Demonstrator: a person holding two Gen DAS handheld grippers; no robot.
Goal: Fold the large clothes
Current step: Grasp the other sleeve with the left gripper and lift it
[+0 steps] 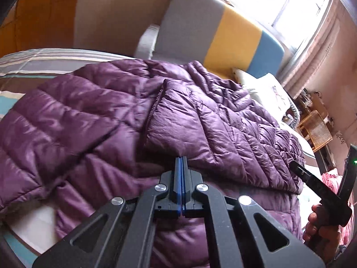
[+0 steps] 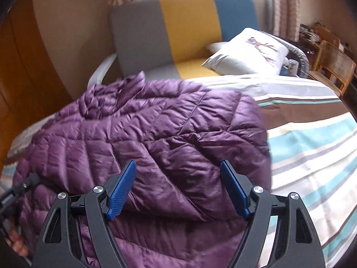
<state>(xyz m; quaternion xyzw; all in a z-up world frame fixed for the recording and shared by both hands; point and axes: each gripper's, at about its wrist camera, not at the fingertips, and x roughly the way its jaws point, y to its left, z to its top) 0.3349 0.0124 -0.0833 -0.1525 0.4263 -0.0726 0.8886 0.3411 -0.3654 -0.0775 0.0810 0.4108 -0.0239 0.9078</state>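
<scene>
A purple quilted down jacket (image 1: 138, 120) lies spread on the striped bed (image 2: 312, 138), filling the near left part of it, with a sleeve or side panel (image 1: 200, 120) already laid over the body. Beyond the far end of the bed stands a grey, yellow and blue sofa (image 2: 185, 29) with a white cushion (image 2: 247, 53) on it.

The left tool (image 1: 181, 163) hovers over the near edge of the jacket with its blue pads pressed together; no fabric shows between them, so it seems to hold nothing. The right tool (image 2: 178, 187) is spread wide above the jacket's right portion, also holding nothing.

My reading is that the folding is partway: one side is turned in, and both tools sit between grasps. The next move likely calls for each tool to pinch a thick layer of the puffy fabric near the hem or the right edge, then carry it over. The slick, springy filling may slip from a shallow grip or spring back open.
</scene>
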